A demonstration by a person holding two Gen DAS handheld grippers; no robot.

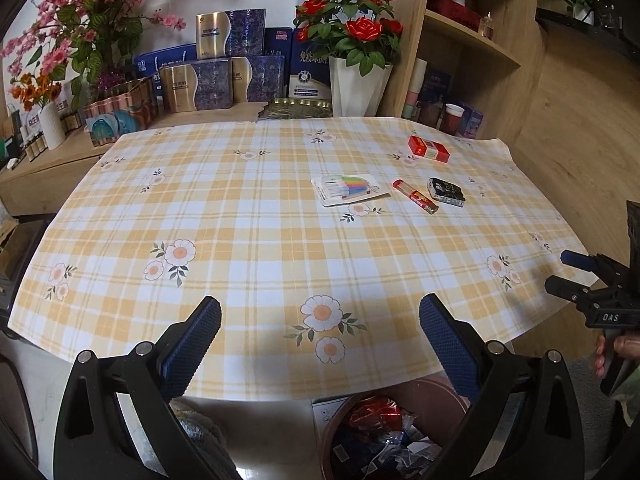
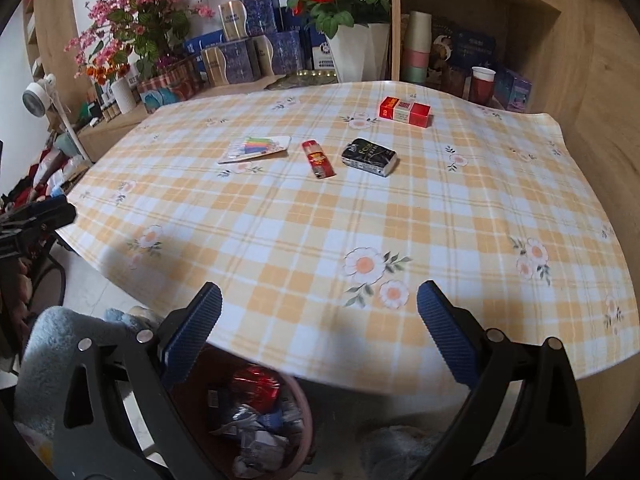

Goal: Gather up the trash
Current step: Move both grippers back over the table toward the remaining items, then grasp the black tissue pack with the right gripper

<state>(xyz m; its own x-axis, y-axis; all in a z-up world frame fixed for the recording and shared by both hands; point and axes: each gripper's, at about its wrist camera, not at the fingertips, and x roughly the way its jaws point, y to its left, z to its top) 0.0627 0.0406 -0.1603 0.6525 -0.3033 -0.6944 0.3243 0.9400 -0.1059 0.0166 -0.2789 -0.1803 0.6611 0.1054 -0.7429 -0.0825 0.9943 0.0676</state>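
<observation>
On the checked tablecloth point(image 1: 248, 216) lie a red box point(image 1: 429, 149) point(image 2: 405, 111), a black packet point(image 1: 446, 191) point(image 2: 369, 157), a red tube point(image 1: 415, 196) point(image 2: 318, 159) and a flat pack of coloured sticks point(image 1: 349, 189) point(image 2: 256, 148), all toward the far right. A brown trash bin point(image 1: 336, 416) point(image 2: 306, 412) with crumpled wrappers stands on the floor under the near table edge. My left gripper point(image 1: 320, 344) is open and holds nothing above the near edge. My right gripper point(image 2: 319, 332) is open too; its fingers point(image 1: 576, 276) show at the right edge of the left wrist view.
Along the far edge stand a white vase of red roses point(image 1: 356, 80), blue and gold gift boxes point(image 1: 216, 76), pink flowers point(image 1: 92, 20) and a small white vase point(image 1: 52, 124). Wooden shelves point(image 1: 472, 40) with cups rise at the right. A grey fluffy thing point(image 2: 60, 344) lies beside the bin.
</observation>
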